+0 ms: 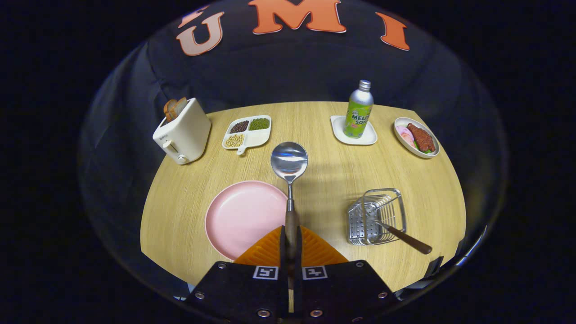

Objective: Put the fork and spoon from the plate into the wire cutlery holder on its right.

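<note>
The gripper (291, 245) is clamped on the spoon (289, 180) by its wooden handle, bowl forward, lifted clear of the empty plate (243, 216). The holder (377, 216), right of the plate, already leans the fork (402, 238) handle-out, leaving room beside it

Your gripper (291, 245) has both fingers closed on the dark wooden handle of the steel spoon (289, 163), whose bowl points ahead, raised above the round wooden table (324, 180). Below it on the left lies the bare pink round plate (243, 218). To the right stands the wire cutlery holder (375, 216), with the wooden-handled fork (405, 238) leaning out of it towards you.
</note>
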{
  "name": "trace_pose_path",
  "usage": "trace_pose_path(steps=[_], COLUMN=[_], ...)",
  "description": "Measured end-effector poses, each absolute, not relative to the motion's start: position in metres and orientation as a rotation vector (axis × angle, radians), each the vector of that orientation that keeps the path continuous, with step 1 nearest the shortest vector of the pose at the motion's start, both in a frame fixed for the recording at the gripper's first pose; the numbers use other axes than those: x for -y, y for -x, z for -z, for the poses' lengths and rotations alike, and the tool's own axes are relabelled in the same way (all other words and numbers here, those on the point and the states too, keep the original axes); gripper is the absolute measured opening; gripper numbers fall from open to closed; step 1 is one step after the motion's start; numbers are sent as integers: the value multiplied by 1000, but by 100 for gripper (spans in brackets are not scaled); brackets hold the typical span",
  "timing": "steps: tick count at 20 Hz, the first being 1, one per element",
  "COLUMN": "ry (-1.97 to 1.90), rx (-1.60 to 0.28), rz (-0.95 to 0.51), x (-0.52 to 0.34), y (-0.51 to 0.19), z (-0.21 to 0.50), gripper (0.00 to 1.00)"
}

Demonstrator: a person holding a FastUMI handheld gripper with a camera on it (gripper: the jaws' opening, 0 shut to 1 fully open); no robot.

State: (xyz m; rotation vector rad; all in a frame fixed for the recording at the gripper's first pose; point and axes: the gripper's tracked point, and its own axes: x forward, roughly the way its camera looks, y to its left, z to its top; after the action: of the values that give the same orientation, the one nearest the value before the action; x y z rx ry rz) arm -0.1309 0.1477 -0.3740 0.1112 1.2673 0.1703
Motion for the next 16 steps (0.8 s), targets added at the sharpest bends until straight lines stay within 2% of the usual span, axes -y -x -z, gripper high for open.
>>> trace_pose_path(steps=[5,11,16], ry=[-93,-40,19], rx=[-1263,-1392,-1527], rz=[-139,-129,-192], x=[-101,-49,-21], y=[128,148,167], z=[361,373,384], gripper=[5,5,5])
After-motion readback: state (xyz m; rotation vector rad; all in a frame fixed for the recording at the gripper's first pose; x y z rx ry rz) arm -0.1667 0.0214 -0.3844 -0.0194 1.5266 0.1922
